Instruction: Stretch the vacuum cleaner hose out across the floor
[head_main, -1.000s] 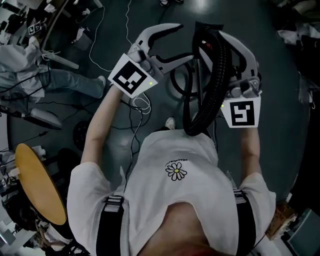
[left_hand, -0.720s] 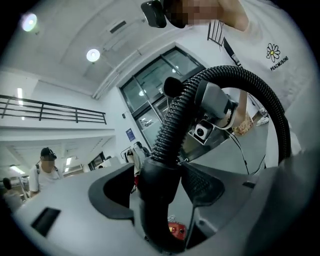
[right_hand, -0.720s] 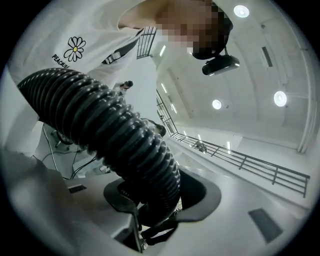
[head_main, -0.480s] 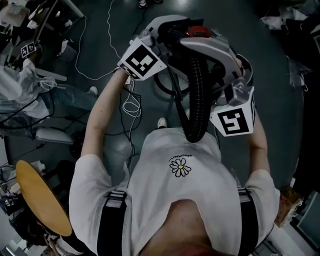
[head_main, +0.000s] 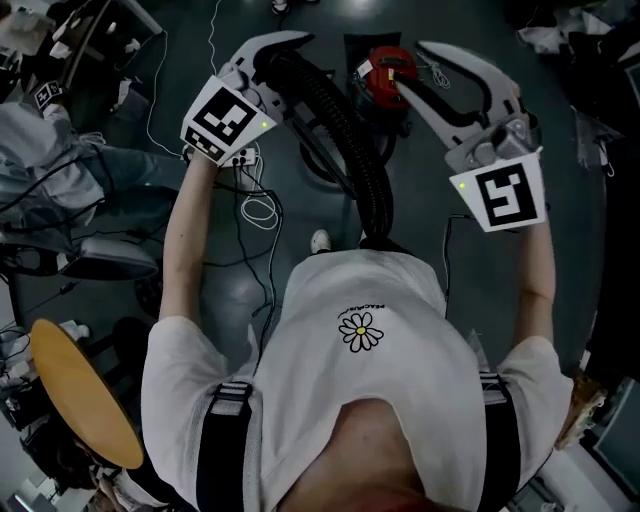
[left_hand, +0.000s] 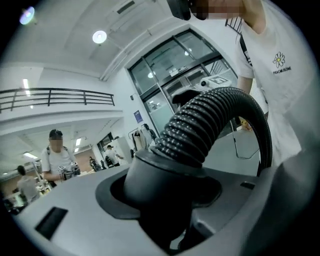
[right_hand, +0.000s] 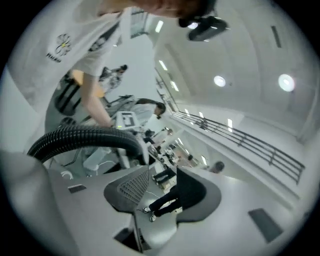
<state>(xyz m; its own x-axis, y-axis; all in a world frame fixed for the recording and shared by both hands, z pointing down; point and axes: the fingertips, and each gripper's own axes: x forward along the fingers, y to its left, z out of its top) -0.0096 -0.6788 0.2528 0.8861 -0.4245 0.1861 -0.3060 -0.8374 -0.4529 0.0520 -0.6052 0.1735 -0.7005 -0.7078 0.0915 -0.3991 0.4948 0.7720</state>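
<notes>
A black ribbed vacuum hose (head_main: 345, 140) runs from my left gripper (head_main: 285, 55) down toward my chest. In the left gripper view its smooth end cuff (left_hand: 165, 175) sits between the pads and the hose (left_hand: 200, 130) arches away to the right. The jaws of my left gripper (left_hand: 165, 200) have just been closing and now grip that cuff. My right gripper (head_main: 412, 65) stands open and empty to the right of the hose, above the red vacuum cleaner (head_main: 385, 70). In the right gripper view nothing lies between the jaws of my right gripper (right_hand: 160, 195), and the hose (right_hand: 85, 137) passes at the left.
A seated person (head_main: 60, 160) is at the far left by a desk. Loose cables (head_main: 255, 200) trail on the dark floor below my left arm. A round yellow tabletop (head_main: 80, 385) is at the lower left. Other people (left_hand: 57, 160) stand in the hall.
The two grippers were together on the hose half a second ago. Now they are apart: the left has swung left with the hose end, and the right has moved right, empty.
</notes>
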